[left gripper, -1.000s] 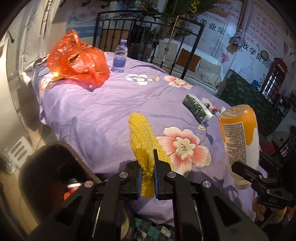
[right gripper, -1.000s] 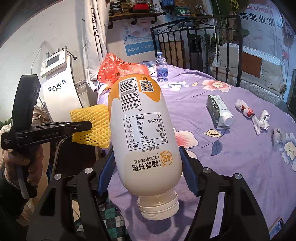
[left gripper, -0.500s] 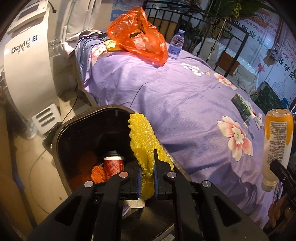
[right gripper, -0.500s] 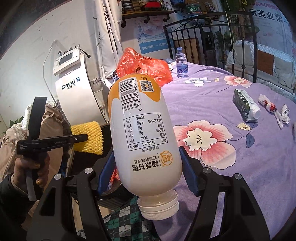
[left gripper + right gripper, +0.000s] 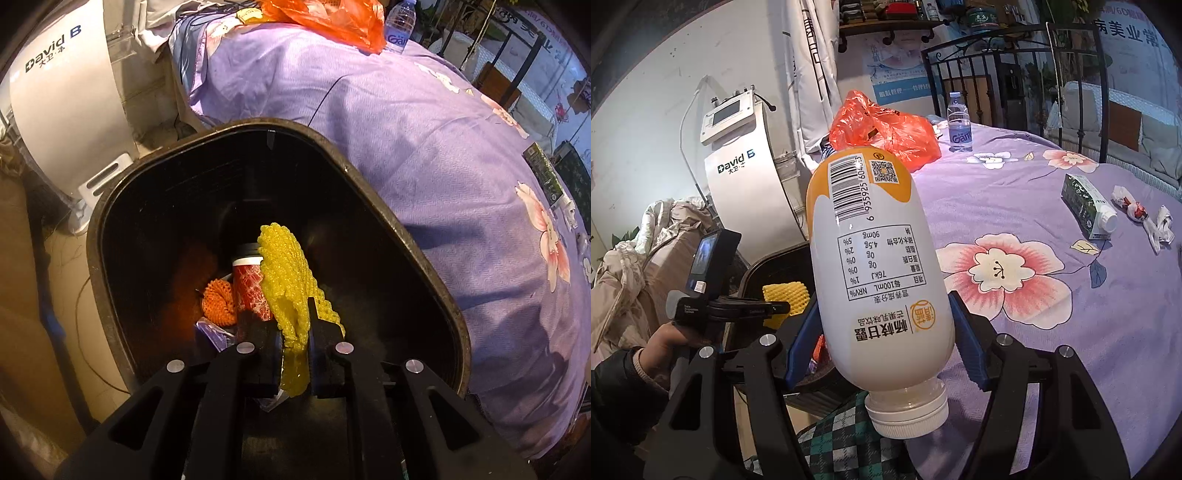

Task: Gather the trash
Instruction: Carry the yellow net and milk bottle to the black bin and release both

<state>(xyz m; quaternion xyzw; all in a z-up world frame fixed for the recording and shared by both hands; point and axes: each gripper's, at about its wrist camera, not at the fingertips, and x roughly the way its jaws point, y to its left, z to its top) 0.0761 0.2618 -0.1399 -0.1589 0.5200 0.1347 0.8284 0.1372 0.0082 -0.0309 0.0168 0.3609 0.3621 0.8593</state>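
two foam nets [image 5: 286, 280], two bottles [image 5: 881, 280], one carton [image 5: 1087, 205]

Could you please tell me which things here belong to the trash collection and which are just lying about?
Job: yellow foam net in left tongs; drink bottle in right tongs; black bin; green carton; crumpled wrappers.

Lying about: white machine; water bottle; orange bag.

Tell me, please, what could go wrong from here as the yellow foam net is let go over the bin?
The left gripper has just been opening, with the yellow foam net between its pads above the black bin. Being light, the net might cling to a pad.

The right gripper clamps the drink bottle cap-down, close by; the two grippers could bump over the bin.

Later, the round bottle could slip.
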